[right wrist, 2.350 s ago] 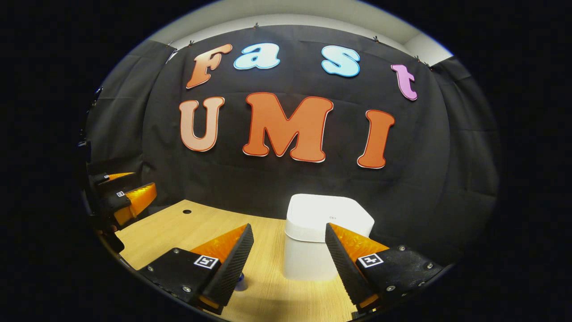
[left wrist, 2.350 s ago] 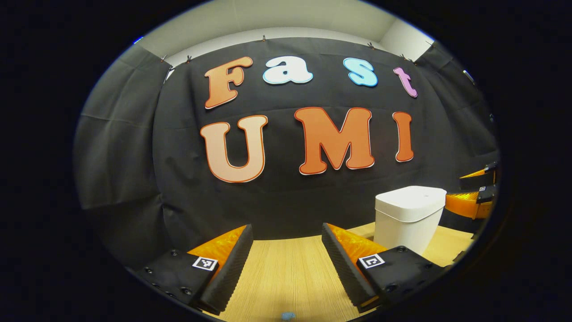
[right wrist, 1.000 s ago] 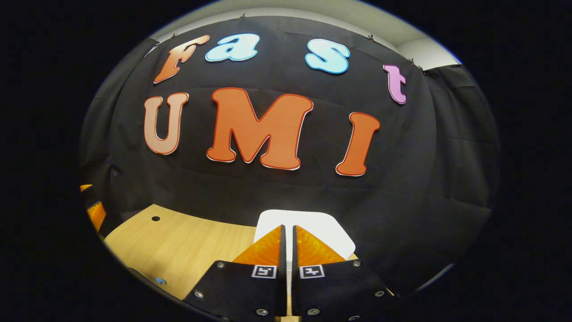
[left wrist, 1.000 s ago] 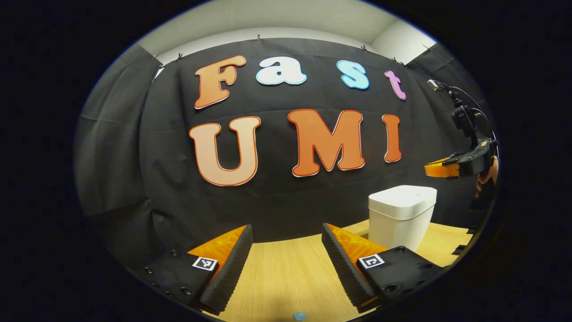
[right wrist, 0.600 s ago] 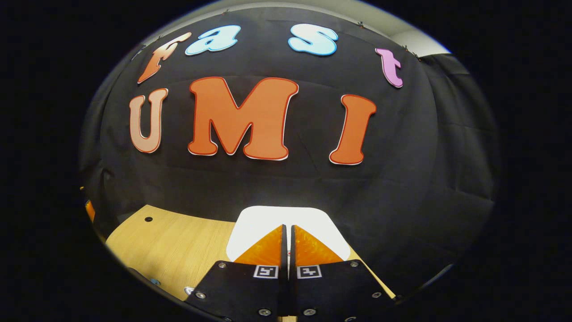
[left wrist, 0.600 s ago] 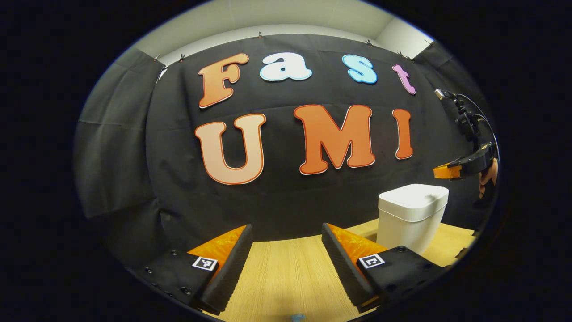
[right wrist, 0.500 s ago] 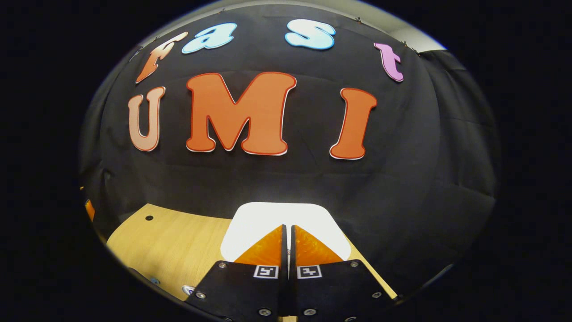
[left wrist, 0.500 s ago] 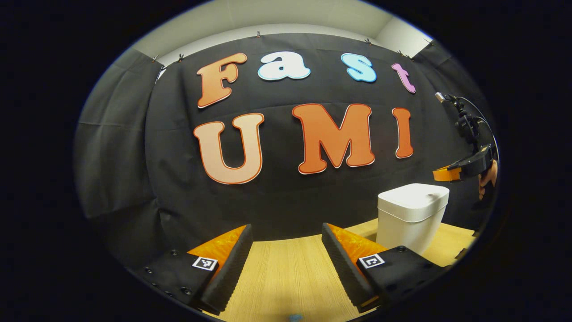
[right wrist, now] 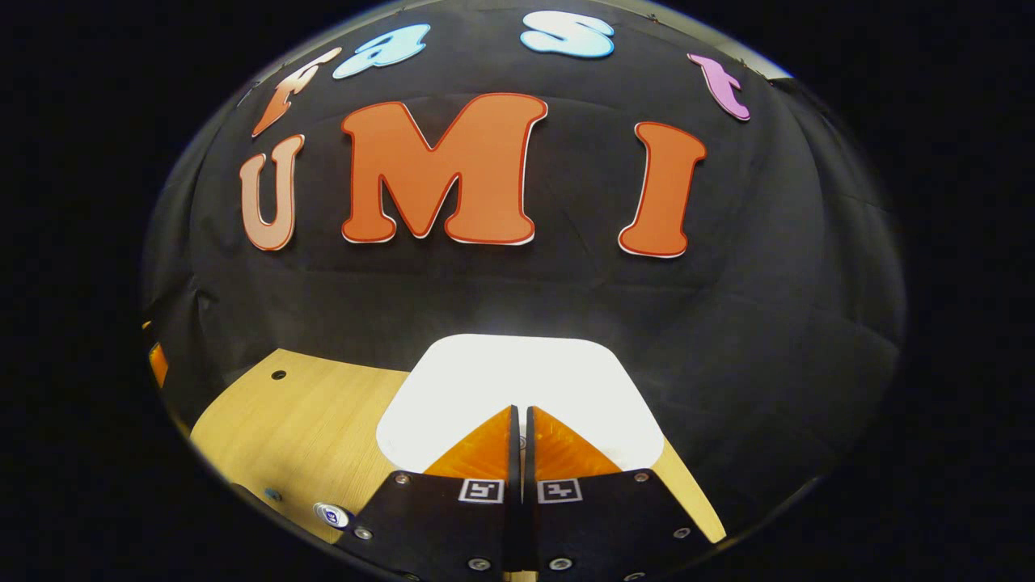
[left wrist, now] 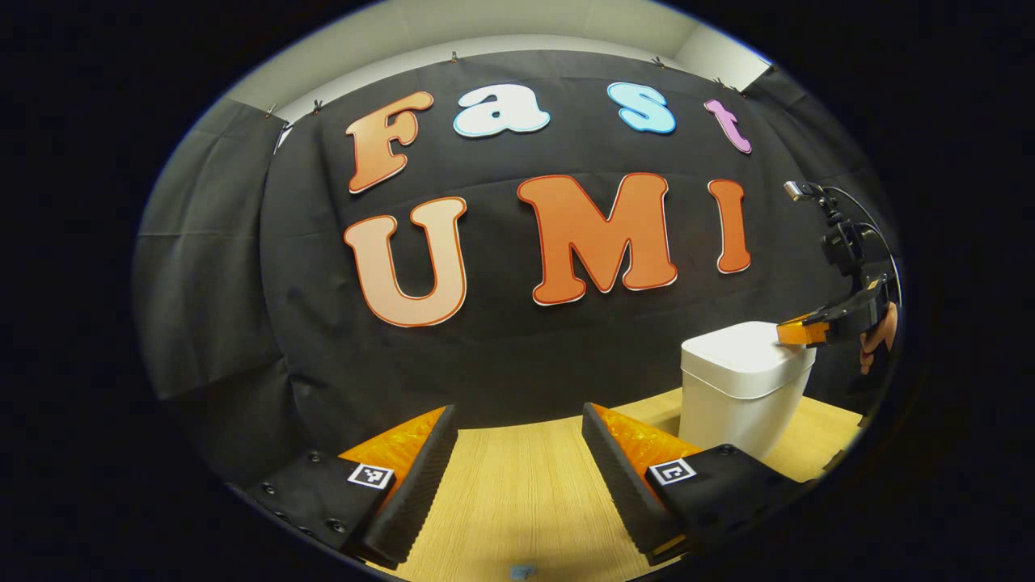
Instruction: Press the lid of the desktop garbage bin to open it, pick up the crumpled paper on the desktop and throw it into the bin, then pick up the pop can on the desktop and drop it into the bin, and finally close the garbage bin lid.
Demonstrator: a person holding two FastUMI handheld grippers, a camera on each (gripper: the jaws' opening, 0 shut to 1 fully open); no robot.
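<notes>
Lowered since before, the right gripper [right wrist: 520, 411], fingers together, meets the bin [left wrist: 744, 396] lid [right wrist: 517, 380]; the left gripper [left wrist: 517, 420] hangs wide over the table [left wrist: 525, 493].

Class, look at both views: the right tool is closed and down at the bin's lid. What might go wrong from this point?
1. The right tool, shut, meets the lid near its near edge in the right gripper view; an off-centre push may tip or slide the bin instead of releasing the lid.
2. If the lid springs up, it may strike the tool above it.
3. The left tool hangs open, away from the bin, so nothing steadies it.
</notes>
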